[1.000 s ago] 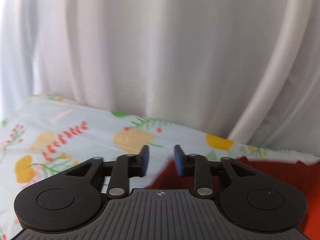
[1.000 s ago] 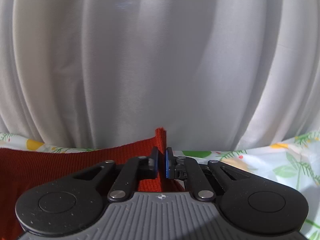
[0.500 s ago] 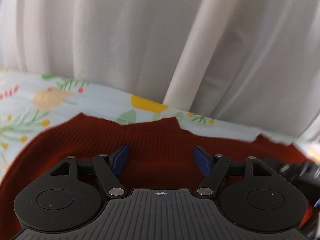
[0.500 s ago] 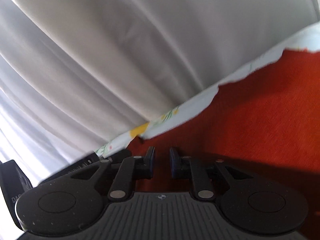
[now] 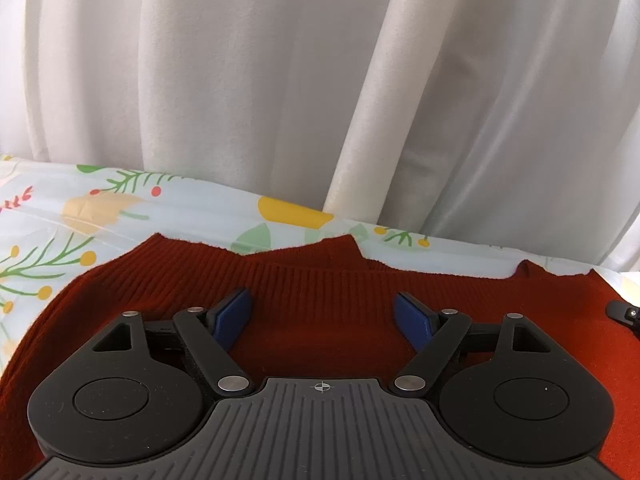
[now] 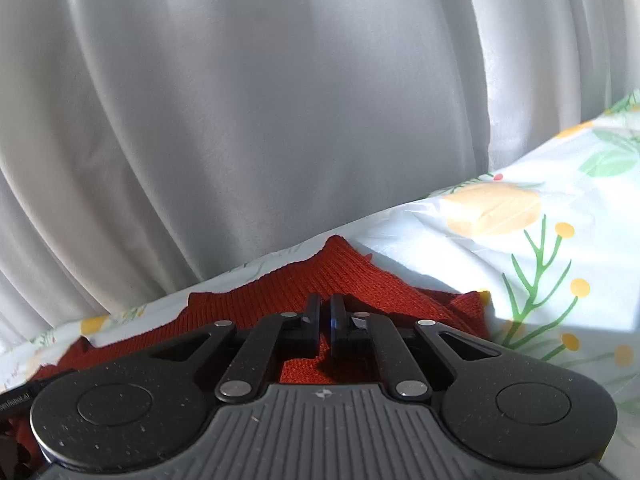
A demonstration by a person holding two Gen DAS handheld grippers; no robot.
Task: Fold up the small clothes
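Now my left fingers [image 5: 323, 316] are spread wide above the red knitted sweater [image 5: 320, 280], which lies flat on the flowered cloth [image 5: 120, 208] of the counter. My right fingers [image 6: 325, 326] are nearly pressed together, with only a thin gap; whether they pinch the sweater [image 6: 340, 272] I cannot tell. At nine o'clock a small blurred label [image 6: 14, 398] is not readable. White curtain [image 5: 280, 80] hangs at twelve o'clock.

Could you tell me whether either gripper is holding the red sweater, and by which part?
Left gripper is open, holding nothing. Whether the nearly closed right gripper pinches the red sweater cannot be told.
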